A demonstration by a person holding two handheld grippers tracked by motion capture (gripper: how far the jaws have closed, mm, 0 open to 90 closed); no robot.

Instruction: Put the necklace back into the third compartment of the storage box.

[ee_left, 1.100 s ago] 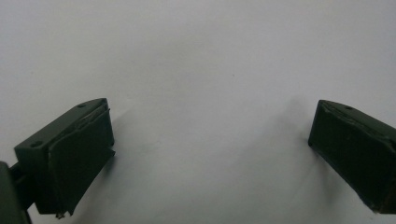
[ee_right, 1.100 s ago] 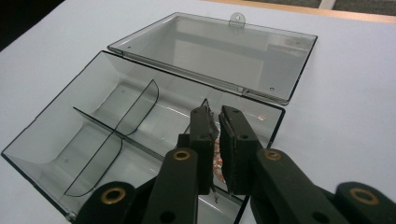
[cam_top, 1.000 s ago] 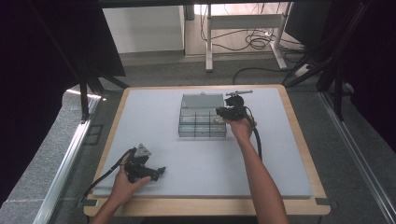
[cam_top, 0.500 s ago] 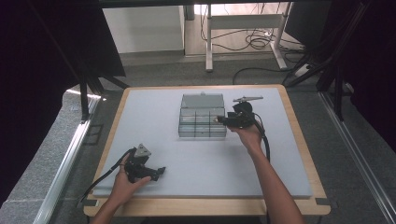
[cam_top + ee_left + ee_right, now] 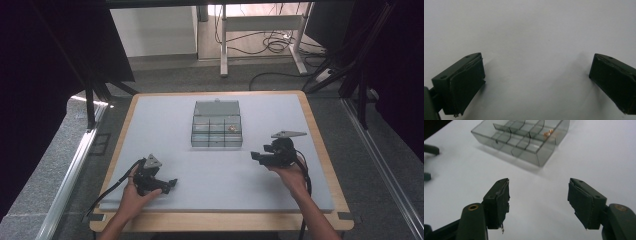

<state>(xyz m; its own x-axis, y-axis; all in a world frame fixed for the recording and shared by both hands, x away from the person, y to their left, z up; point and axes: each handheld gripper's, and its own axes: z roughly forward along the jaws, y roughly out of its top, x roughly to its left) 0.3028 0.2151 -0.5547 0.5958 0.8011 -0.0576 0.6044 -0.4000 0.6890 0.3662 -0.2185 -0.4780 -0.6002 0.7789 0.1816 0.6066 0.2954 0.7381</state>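
Observation:
A clear grey compartment box (image 5: 216,131) sits mid-table with its lid open toward the back. A small copper-coloured piece (image 5: 231,128) lies in one of its right-hand compartments. In the right gripper view the box (image 5: 524,142) lies ahead and the piece (image 5: 548,133) shows at its far side. My right gripper (image 5: 255,157) hovers to the right of the box and nearer the person. Its jaws have just been opening and stand open (image 5: 539,197) with nothing between them. My left gripper (image 5: 172,183) rests at the near left, open (image 5: 536,80) over bare mat.
A pale grey mat (image 5: 210,170) covers the wooden table (image 5: 320,145). The other gripper's dark jaws (image 5: 429,150) show blurred at the left of the right gripper view. Table legs and cables (image 5: 270,45) are on the floor beyond the far edge.
My right gripper has drawn back from the box's right side toward the near right of the table, and its jaws have opened. The left gripper has stayed put.

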